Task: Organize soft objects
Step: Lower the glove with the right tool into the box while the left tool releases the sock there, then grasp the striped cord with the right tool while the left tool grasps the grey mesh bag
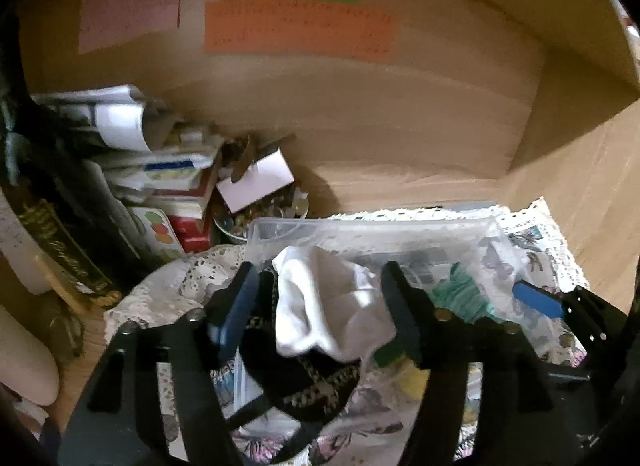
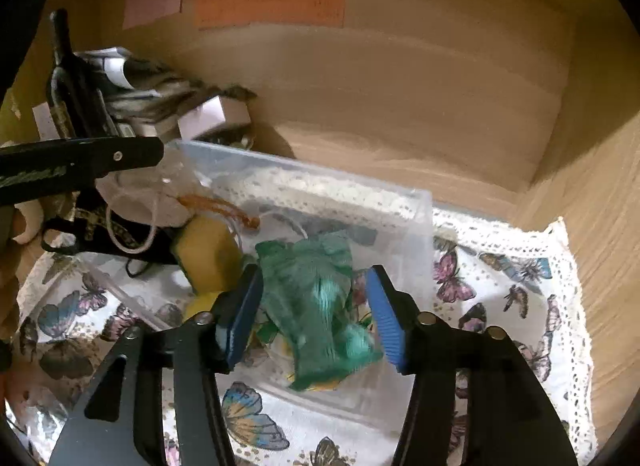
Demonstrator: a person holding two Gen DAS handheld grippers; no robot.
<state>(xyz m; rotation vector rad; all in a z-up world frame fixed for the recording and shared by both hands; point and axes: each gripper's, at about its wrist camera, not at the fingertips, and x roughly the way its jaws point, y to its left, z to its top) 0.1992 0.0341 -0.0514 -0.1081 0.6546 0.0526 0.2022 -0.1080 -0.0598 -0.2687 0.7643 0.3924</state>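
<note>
A clear plastic bin (image 1: 360, 225) (image 2: 412, 205) sits on a butterfly-print cloth (image 2: 500, 278). My left gripper (image 1: 320, 306) is open around a white sock (image 1: 328, 306), above a black patterned garment (image 1: 316, 386); its jaws stand apart from the sock. My right gripper (image 2: 316, 310) is open around a green mesh item (image 2: 320, 306) inside the bin. A yellow sponge (image 2: 208, 250) and a white drawstring pouch (image 2: 140, 201) lie at the bin's left. The green item also shows in the left wrist view (image 1: 460, 294).
Wooden shelf walls (image 1: 360, 125) enclose the back and the right side, with pink, green and orange paper labels (image 1: 296, 29) on the back. A stack of boxes, books and papers (image 1: 160, 185) crowds the left. The other gripper's finger (image 2: 100, 157) reaches in from the left.
</note>
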